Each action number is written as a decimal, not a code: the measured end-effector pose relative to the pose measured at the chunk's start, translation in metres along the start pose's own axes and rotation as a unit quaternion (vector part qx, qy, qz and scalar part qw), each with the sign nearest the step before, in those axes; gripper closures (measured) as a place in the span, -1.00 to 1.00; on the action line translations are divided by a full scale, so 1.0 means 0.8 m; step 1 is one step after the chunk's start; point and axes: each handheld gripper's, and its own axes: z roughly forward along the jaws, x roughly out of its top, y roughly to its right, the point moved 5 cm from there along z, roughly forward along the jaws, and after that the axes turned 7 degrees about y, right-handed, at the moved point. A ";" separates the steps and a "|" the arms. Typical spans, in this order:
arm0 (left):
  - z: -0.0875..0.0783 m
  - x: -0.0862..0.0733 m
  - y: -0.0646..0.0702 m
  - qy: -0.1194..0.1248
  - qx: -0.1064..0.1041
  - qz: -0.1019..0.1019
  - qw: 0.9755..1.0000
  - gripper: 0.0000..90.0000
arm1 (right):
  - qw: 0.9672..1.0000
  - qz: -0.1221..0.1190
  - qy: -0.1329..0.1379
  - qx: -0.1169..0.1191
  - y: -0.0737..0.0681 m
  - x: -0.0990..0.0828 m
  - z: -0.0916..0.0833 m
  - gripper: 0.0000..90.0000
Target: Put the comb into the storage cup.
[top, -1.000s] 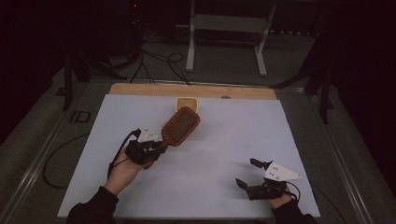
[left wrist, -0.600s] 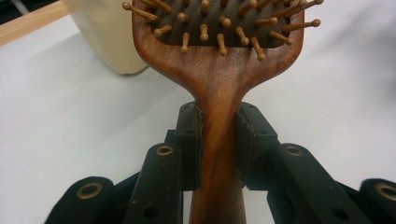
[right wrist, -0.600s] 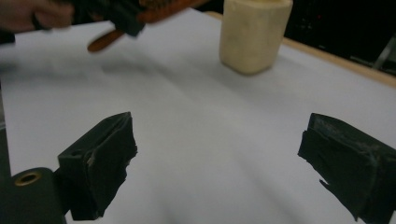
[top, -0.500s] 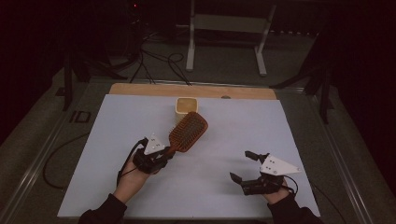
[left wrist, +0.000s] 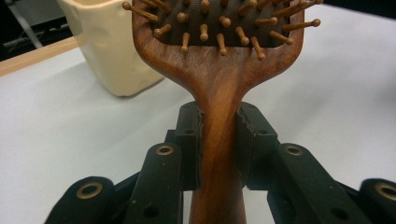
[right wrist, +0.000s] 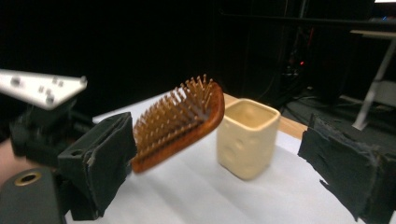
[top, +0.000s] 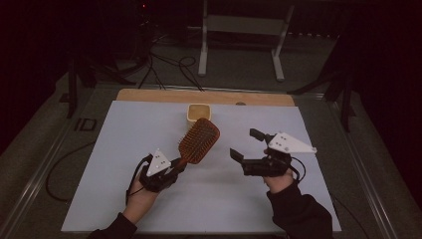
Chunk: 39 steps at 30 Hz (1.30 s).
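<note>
No brand, label or lettering could be read on anything; the grey three-cornered plates on the grippers carried only small dots. The left gripper (top: 180, 164) was clamped on the neck of a wooden hairbrush (top: 198, 141), its two black jaws pressed against either side of the handle just below the paddle, as the left gripper view (left wrist: 218, 140) made plain. The brush (left wrist: 219, 60) was held up off the white table (top: 114, 149), its head angled forward and to the right, bristles facing up and towards the person, with the wooden pins tipped in little balls. The left hand (top: 142, 191) came in from the bottom edge, forearm in a dark sleeve, wrist turned so the gripper pointed up the table. Just beyond the brush head stood a cream square cup (top: 199, 113) near the far edge of the table, upright, its sides dimpled; I could not tell whether the brush touched it. The right gripper (top: 247, 144) was held above the table to the right of the brush, jaws spread wide apart with nothing between them, pointing left towards the brush. In the right gripper view (right wrist: 224, 163) the brush (right wrist: 180, 123) and cup (right wrist: 246, 137) sat in the gap between its padded jaws, farther off.
</note>
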 end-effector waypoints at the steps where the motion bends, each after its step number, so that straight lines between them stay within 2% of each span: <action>1: 0.000 0.000 0.000 0.001 -0.001 -0.001 1.000 0.63 | 1.000 0.014 0.001 0.005 0.000 0.002 0.007 -0.80; 3: 0.000 -0.001 0.002 0.001 -0.006 0.001 1.000 0.63 | 0.999 0.042 0.000 0.013 0.000 0.003 0.021 -0.80; 8: 0.003 -0.001 0.008 0.011 -0.011 0.007 1.000 0.62 | 0.996 0.088 -0.003 0.005 -0.003 -0.002 0.053 -0.80; 13: 0.002 0.001 0.011 0.019 -0.018 0.006 1.000 0.62 | 0.990 0.142 -0.002 -0.016 -0.002 -0.012 0.075 -0.80; 16: 0.001 0.001 0.010 0.021 -0.020 0.004 1.000 0.62 | 0.984 0.178 -0.005 -0.011 -0.002 -0.020 0.084 -0.80; 17: 0.001 0.001 0.010 0.024 -0.015 0.006 1.000 0.63 | 0.982 0.191 -0.006 -0.003 -0.003 -0.022 0.088 -0.80; 19: 0.001 0.001 0.009 0.023 -0.022 0.001 1.000 0.62 | 0.977 0.213 -0.009 0.004 -0.005 -0.028 0.094 -0.80; 21: 0.001 0.000 0.009 0.026 -0.019 0.002 0.999 0.62 | 0.972 0.233 -0.011 0.013 -0.008 -0.032 0.099 -0.80; 22: 0.001 0.001 0.009 0.024 -0.024 -0.001 0.999 0.62 | 0.969 0.245 -0.010 0.020 -0.009 -0.034 0.101 -0.80; 24: 0.001 0.001 0.010 0.026 -0.018 0.004 0.999 0.63 | 0.962 0.271 -0.008 0.026 -0.011 -0.037 0.105 -0.80; 25: 0.001 0.001 0.010 0.025 -0.023 0.000 0.999 0.62 | 0.959 0.282 -0.005 0.030 -0.013 -0.039 0.106 -0.80; 26: 0.001 0.001 0.010 0.027 -0.018 0.004 0.999 0.63 | 0.958 0.286 -0.006 0.032 -0.014 -0.040 0.108 -0.80; 28: 0.002 0.001 0.010 0.027 -0.024 0.000 0.999 0.62 | 0.955 0.294 -0.009 0.032 -0.018 -0.042 0.111 -0.79; 29: 0.001 0.001 0.011 0.028 -0.020 0.005 0.999 0.62 | 0.954 0.299 -0.012 0.031 -0.019 -0.044 0.113 -0.74; 31: 0.002 0.001 0.011 0.028 -0.025 0.001 0.999 0.62 | 0.952 0.304 -0.013 0.031 -0.020 -0.047 0.115 -0.66; 33: 0.002 0.001 0.011 0.029 -0.022 0.005 0.999 0.62 | 0.952 0.303 -0.012 0.026 -0.019 -0.049 0.115 -0.51; 36: 0.002 0.001 0.012 0.031 -0.027 0.001 0.999 0.62 | 0.948 0.316 -0.010 0.029 -0.019 -0.051 0.115 -0.24; 39: 0.003 0.000 0.013 0.029 -0.029 0.001 0.999 0.62 | 0.949 0.314 -0.013 0.032 -0.020 -0.052 0.115 -0.08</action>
